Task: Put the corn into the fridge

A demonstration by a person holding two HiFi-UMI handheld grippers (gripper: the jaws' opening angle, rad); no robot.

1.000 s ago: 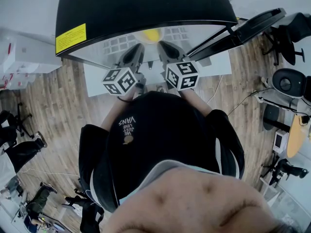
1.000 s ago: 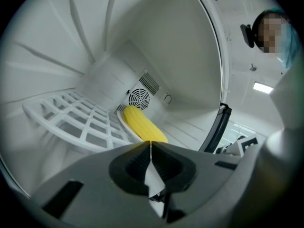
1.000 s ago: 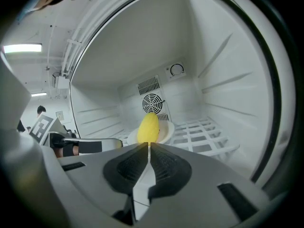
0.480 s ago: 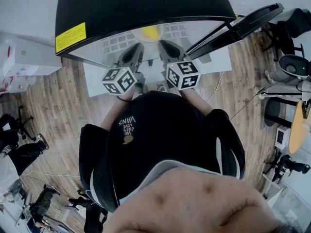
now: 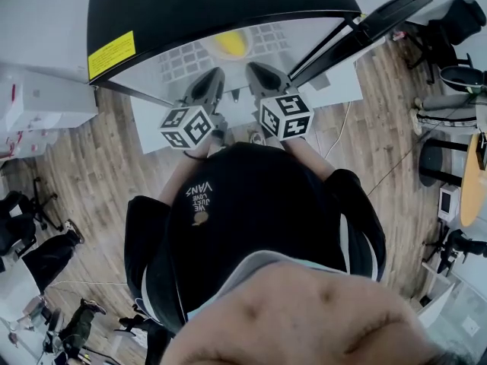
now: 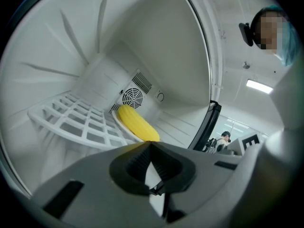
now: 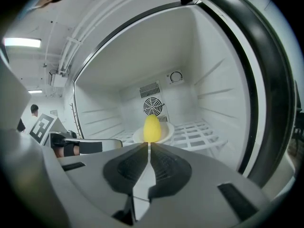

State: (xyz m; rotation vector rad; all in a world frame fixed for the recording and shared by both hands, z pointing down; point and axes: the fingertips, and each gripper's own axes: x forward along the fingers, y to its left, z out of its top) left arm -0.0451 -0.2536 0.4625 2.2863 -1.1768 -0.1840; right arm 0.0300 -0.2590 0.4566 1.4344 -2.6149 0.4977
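Head view first, counting: one fridge (image 5: 213, 6) with its one door (image 5: 365, 33) swung wide, one corn (image 5: 230, 44) showing as a yellow blob deep inside, and my two claws pointing in at it, each with one marker cube. My left claw (image 5: 213, 78) and my right claw (image 5: 255, 74) sit side by side at the opening; my own hood covers both hands (so I can't see my grip on the handles).

On the left claw the jaws meet at the tips with nothing between them. On the right claw they are pressed together too, bar a thin sliver of light, and empty.

Right gripper view gives the best look: the corn lies on one white plate (image 7: 165, 136), which sits on the one wire shelf (image 7: 194, 129) at the back, just in front of the single round fan grille (image 7: 153, 106). One dial (image 7: 176, 77) is on the rear wall above. I see the cob end-on, and my jaw tips cut off its bottom.

Left gripper view shows it lengthwise, with the near end behind my jaws and most of the plate hidden.
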